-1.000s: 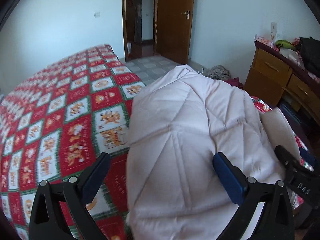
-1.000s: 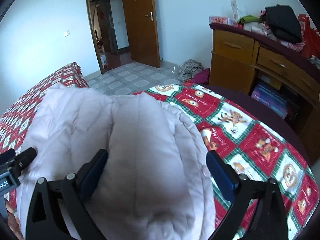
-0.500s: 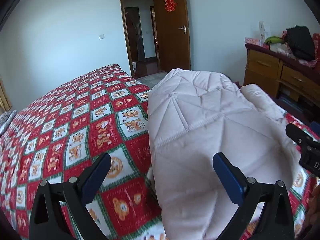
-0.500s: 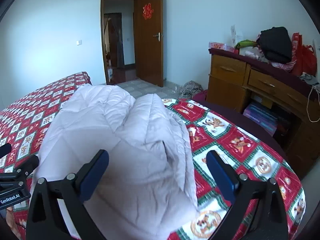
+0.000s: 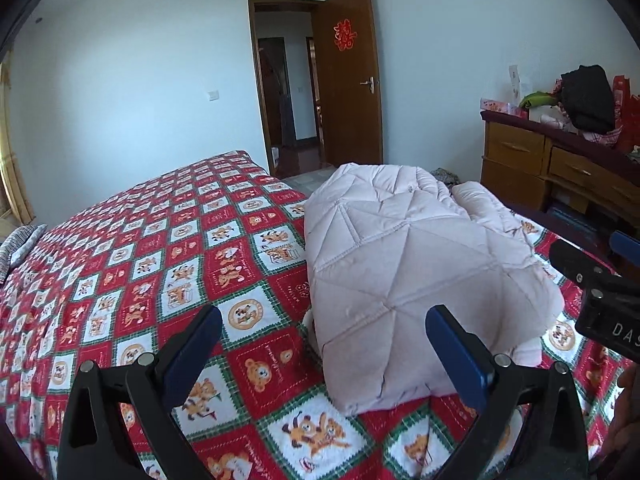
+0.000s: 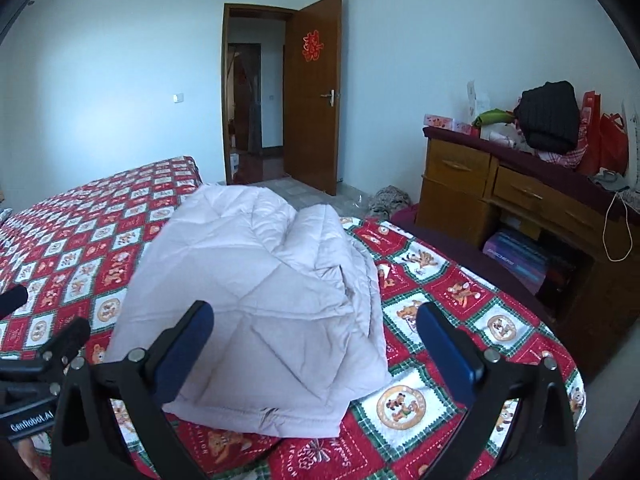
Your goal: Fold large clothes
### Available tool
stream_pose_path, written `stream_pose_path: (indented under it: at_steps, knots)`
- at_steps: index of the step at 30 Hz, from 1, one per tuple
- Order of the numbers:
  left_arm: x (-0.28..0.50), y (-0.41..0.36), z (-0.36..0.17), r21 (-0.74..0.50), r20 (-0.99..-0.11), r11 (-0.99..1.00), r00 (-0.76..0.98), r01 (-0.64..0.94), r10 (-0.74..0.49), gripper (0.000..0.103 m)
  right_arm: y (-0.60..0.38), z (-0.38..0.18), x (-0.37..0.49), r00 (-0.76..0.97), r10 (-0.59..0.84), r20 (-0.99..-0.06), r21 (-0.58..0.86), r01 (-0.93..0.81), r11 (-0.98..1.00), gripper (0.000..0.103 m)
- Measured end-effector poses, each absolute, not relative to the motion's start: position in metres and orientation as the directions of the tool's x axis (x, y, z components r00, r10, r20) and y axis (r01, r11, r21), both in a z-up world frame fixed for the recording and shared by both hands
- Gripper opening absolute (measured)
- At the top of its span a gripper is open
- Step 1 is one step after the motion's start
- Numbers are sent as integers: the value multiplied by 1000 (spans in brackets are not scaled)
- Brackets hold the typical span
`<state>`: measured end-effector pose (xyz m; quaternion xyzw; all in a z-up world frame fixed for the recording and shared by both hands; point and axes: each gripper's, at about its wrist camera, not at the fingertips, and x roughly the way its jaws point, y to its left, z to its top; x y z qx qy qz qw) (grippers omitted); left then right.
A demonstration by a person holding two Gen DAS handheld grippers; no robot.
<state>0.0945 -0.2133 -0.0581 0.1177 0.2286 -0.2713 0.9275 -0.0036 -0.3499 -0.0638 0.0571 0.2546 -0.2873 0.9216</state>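
Your left gripper hangs with its jaws spread wide and nothing between them, and your right gripper is just as wide and just as empty. The coat, pale pink and quilted, lies in a thick folded bundle on the bed, near the corner closest to the dresser. Neither claw touches it; both hover just short of its near edge.

From the right wrist you can see the bundle is lumpy: a rounded hump sits along its far right side, and the near hem lies flat on the cover. From the left wrist, a small flap of lining peeks out under the near left corner.

This looks like the late stage: the folds seem made, and you are between grasps. If another fold is wanted, you would need to bring both claws down on the near hem, pinch all the layers together, and carry them over evenly. Otherwise, press that hump flat and tuck the stray flap. The padding is springy, so expect it to puff open.
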Motion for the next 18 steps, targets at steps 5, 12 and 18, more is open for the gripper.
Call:
stream_pose_path:
  at_steps: [5, 12, 18]
  knots:
    - [85, -201, -50, 67, -473, 833, 752, 550, -459, 102, -338, -57, -10, 709, -492, -506, -53, 544, 838, 103]
    - [72, -188, -38, 62, -434, 839, 772, 541, -465, 102, -321, -46, -22, 728, -474, -496, -63, 514, 856, 103]
    - [62, -179, -27, 39, -399, 846, 785, 531, -474, 102, -307, -32, -33, 754, -472, -457, -65, 501, 863, 103]
